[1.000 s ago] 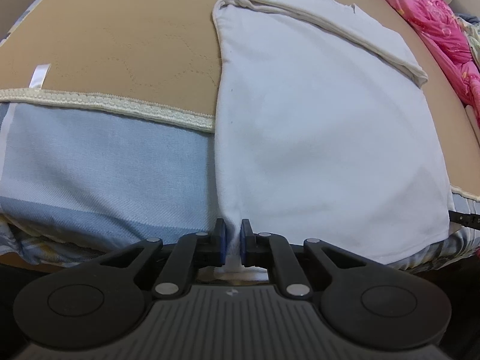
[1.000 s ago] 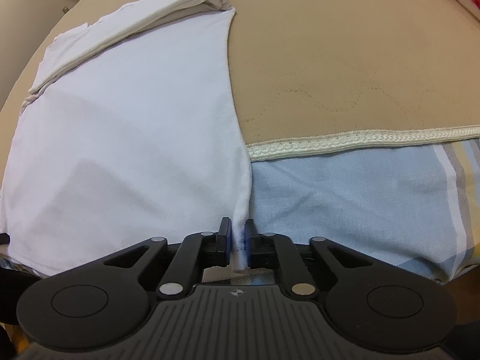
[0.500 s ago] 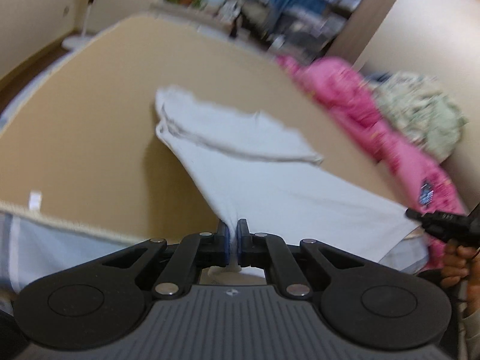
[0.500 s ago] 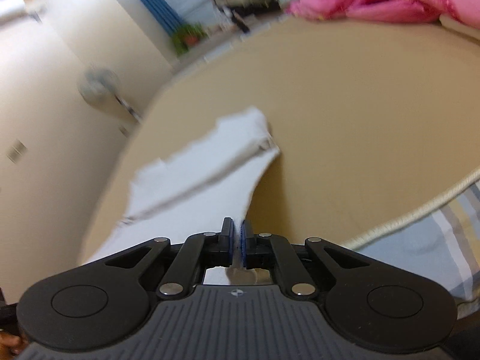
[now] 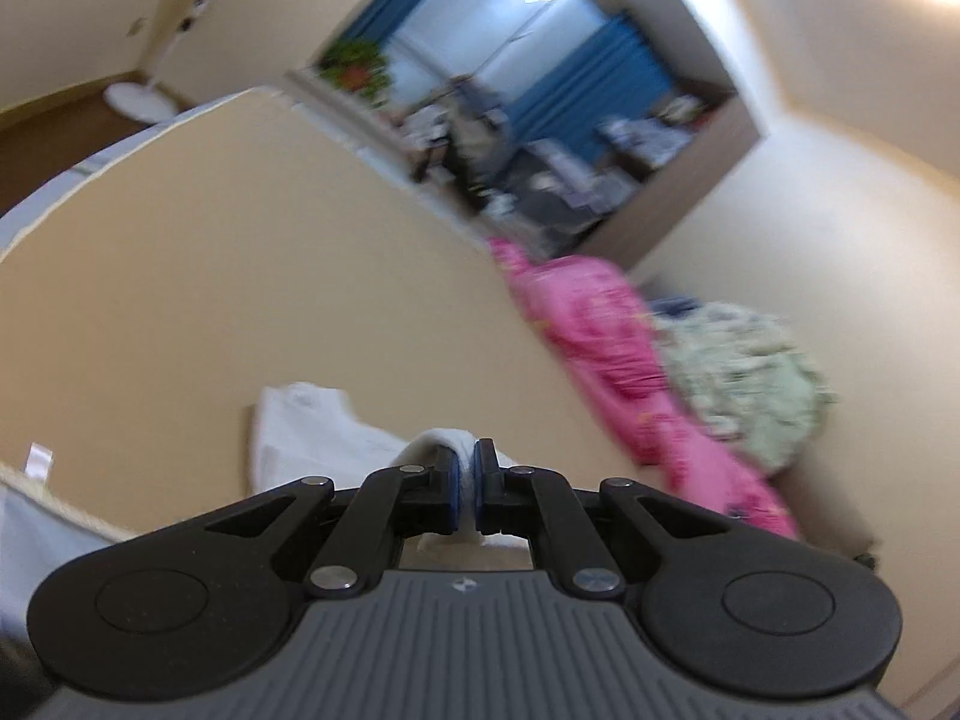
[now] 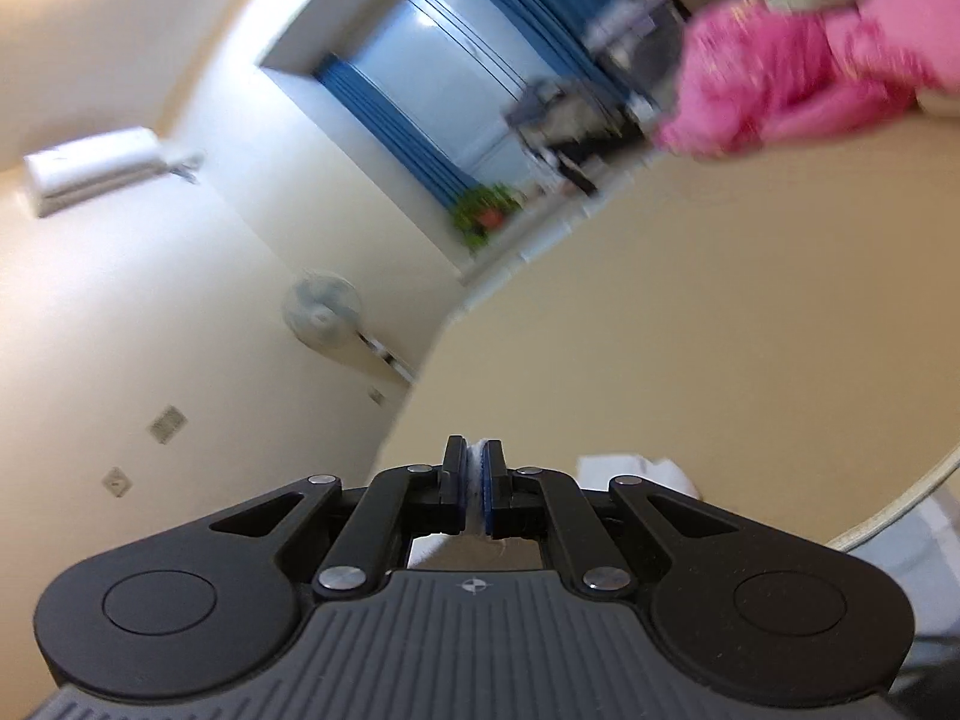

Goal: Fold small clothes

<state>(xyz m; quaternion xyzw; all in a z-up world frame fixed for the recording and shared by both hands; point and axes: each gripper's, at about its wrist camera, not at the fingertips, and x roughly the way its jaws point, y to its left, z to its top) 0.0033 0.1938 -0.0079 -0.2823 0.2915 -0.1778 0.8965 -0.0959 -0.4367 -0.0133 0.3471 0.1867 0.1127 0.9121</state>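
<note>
The white garment (image 5: 312, 426) lies on the tan bed cover (image 5: 240, 276); only its far folded part shows past my left gripper. My left gripper (image 5: 467, 483) is shut on a corner of the white garment, cloth bulging over the fingertips. My right gripper (image 6: 474, 489) is shut on another corner; a strip of white cloth shows between its pads, and a bit of the garment (image 6: 636, 471) shows just right of it. Both cameras are tilted up toward the room, so most of the garment is hidden below the grippers.
A pink quilt (image 5: 606, 360) and a greenish patterned bundle (image 5: 744, 378) lie at the bed's right side; the pink quilt (image 6: 798, 78) also shows in the right wrist view. A standing fan (image 6: 324, 309) is by the wall. The window with blue curtains (image 5: 510, 60) is beyond the bed.
Both grippers have lifted their held corners up and forward over the garment. The views have swung up from the bed to the room. The spread white cloth has dropped out of sight.
</note>
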